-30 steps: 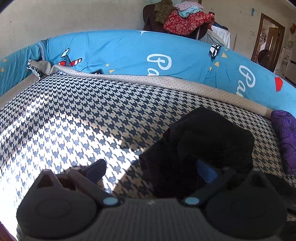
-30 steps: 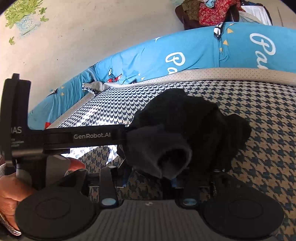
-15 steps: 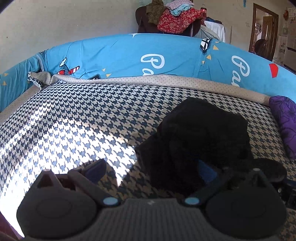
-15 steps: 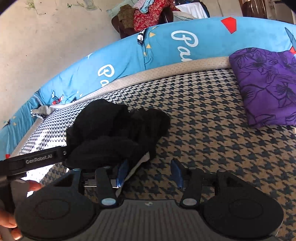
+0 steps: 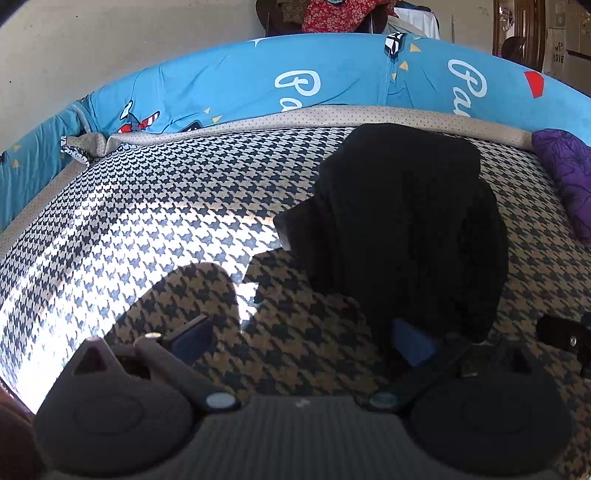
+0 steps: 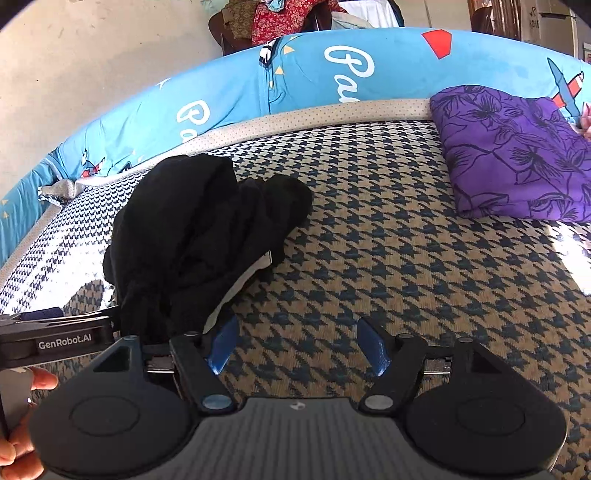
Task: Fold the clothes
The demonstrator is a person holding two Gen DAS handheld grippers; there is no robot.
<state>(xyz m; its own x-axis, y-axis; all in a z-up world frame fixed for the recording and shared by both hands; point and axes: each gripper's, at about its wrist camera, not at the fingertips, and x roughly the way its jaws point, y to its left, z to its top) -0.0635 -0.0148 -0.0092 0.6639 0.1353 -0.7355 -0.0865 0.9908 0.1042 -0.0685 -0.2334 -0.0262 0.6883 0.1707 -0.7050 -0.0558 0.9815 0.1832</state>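
No containers in view, just a bed (image 5: 155, 221) with a houndstooth cover and a blue printed bumper (image 5: 332, 77) running along its far edge.

Count: one black garment (image 5: 399, 229), one purple floral cloth (image 6: 517, 155), two grippers.

The black garment lies bunched in a heap on the houndstooth cover, centre-right in the left wrist view and centre-left in the right wrist view (image 6: 199, 236); a pale strip (a label or lining, cannot tell which) shows at its lower edge there. The purple floral cloth sits folded at the upper right of the right wrist frame, against the bumper and well apart from the black heap; only its edge shows at the right side of the left wrist frame (image 5: 569, 177).

Left gripper (image 5: 301, 338): jaws spread wide; the right-hand finger's blue pad touches or sits under the garment's near edge, the left-hand finger is over bare cover. Nothing clamped.

Right gripper (image 6: 297, 345): jaws apart, only houndstooth cover between the two blue pads; the left-hand pad is just beside the garment's lower edge.

A pile of clothes (image 6: 280, 18) (red print on top) sits on a chair behind the bumper, top centre. Part of a hand (image 6: 22, 424) shows at lower left of the right wrist frame.
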